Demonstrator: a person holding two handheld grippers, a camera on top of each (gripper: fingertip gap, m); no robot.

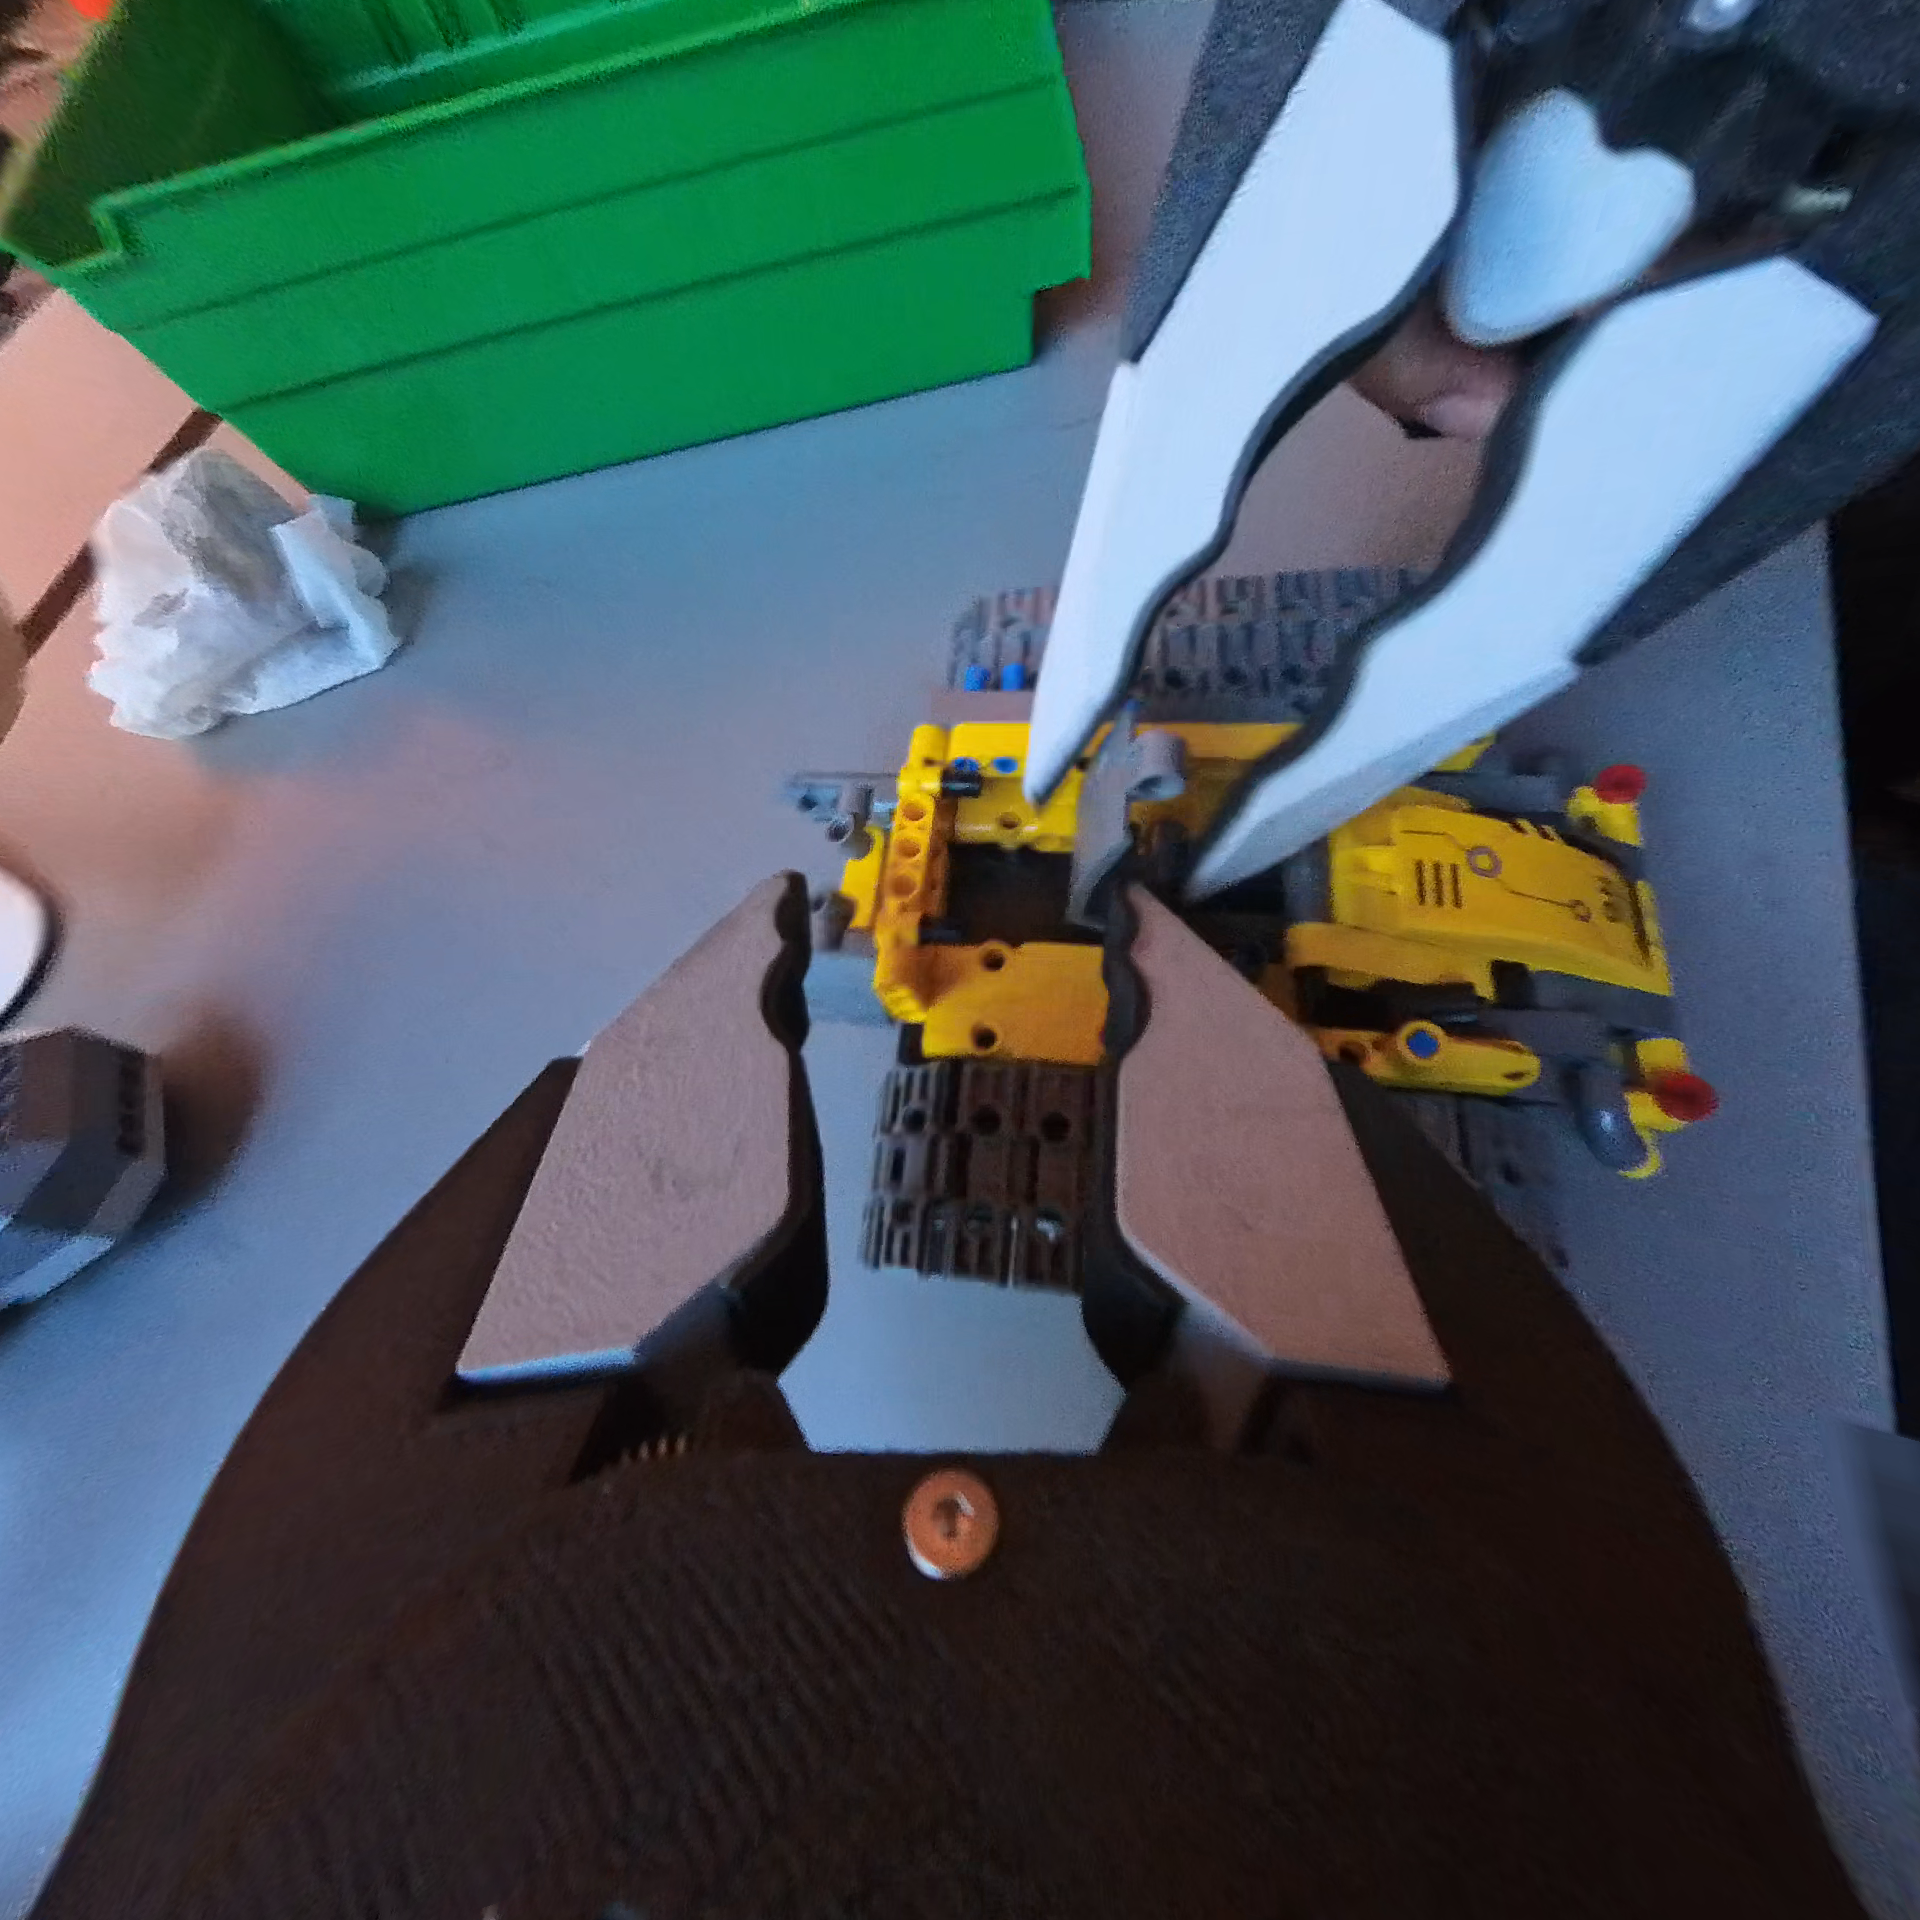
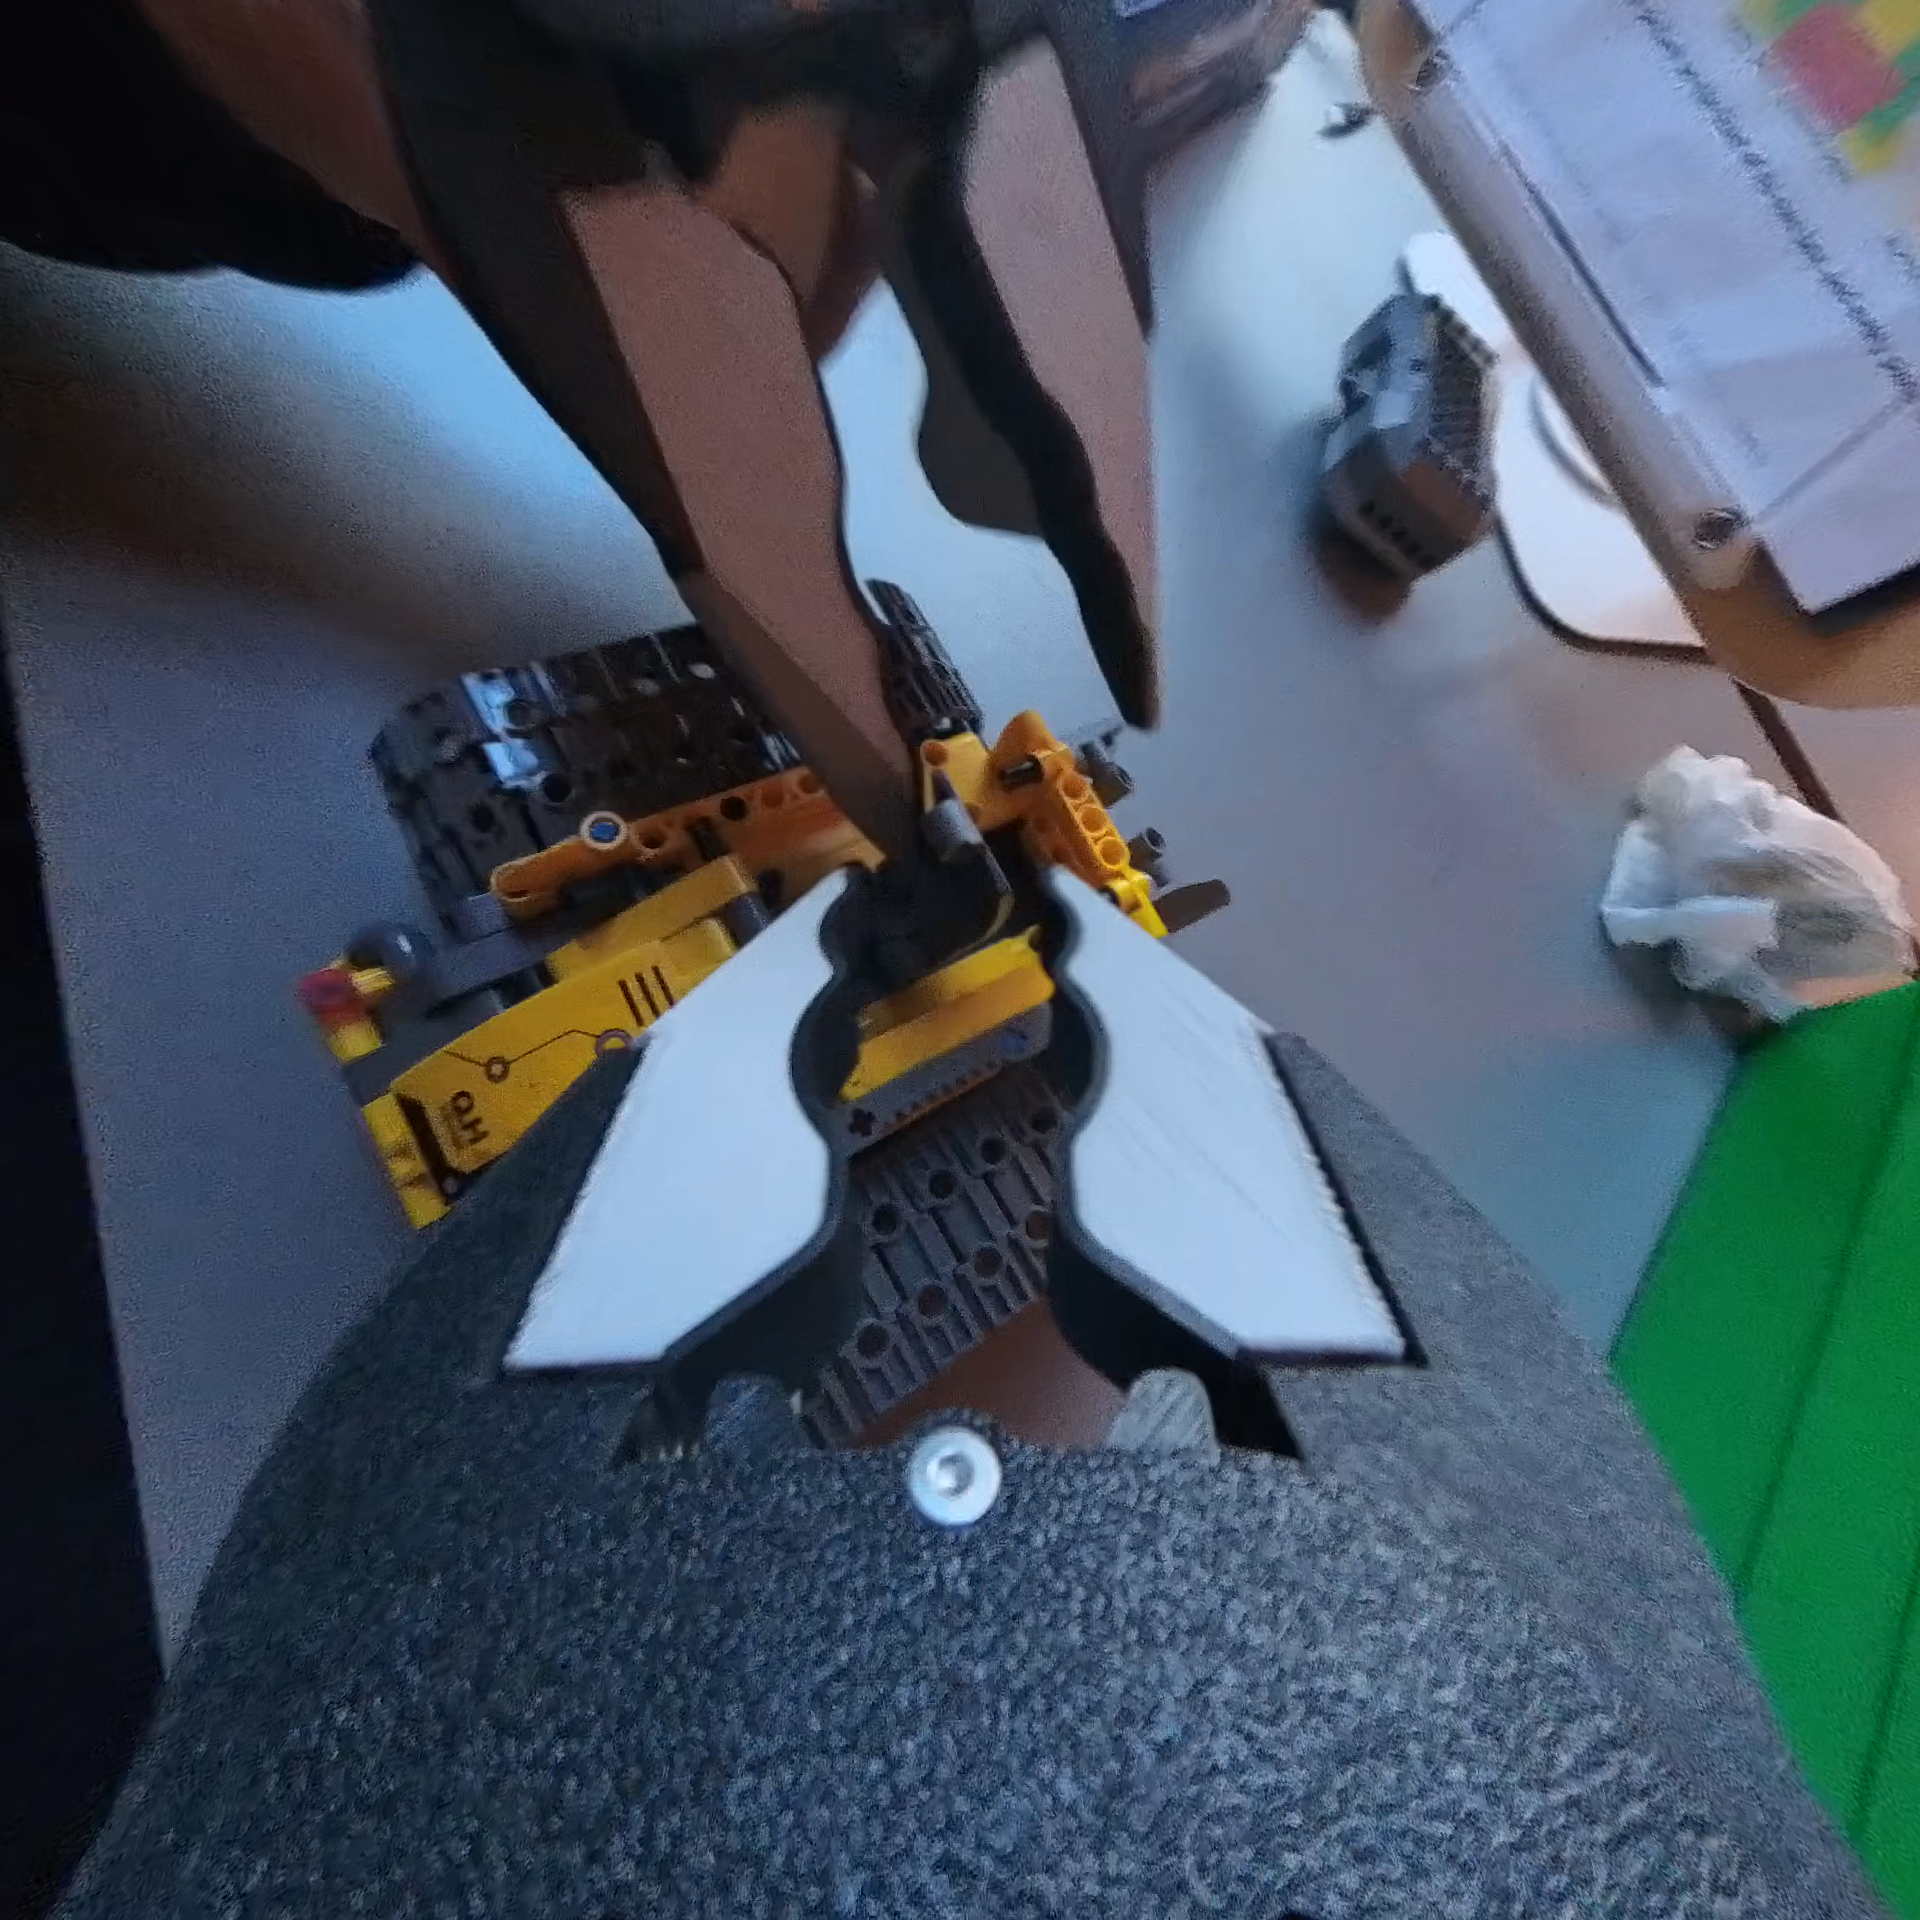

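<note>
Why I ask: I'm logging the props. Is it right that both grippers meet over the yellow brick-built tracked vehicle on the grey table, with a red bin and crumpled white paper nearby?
Not quite: the bin is green, not red, as the left wrist view shows. The rest stands: the left gripper and right gripper meet over the yellow tracked vehicle on the grey table, with crumpled white paper nearby.

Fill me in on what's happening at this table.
Two hand-held grippers meet over a yellow brick-built tracked vehicle on the grey table. The left gripper, brown fingers apart, straddles the yellow frame. The right gripper, white fingers apart, sits around a grey piece sticking up from it. A green bin and crumpled tissue lie nearby.
</note>
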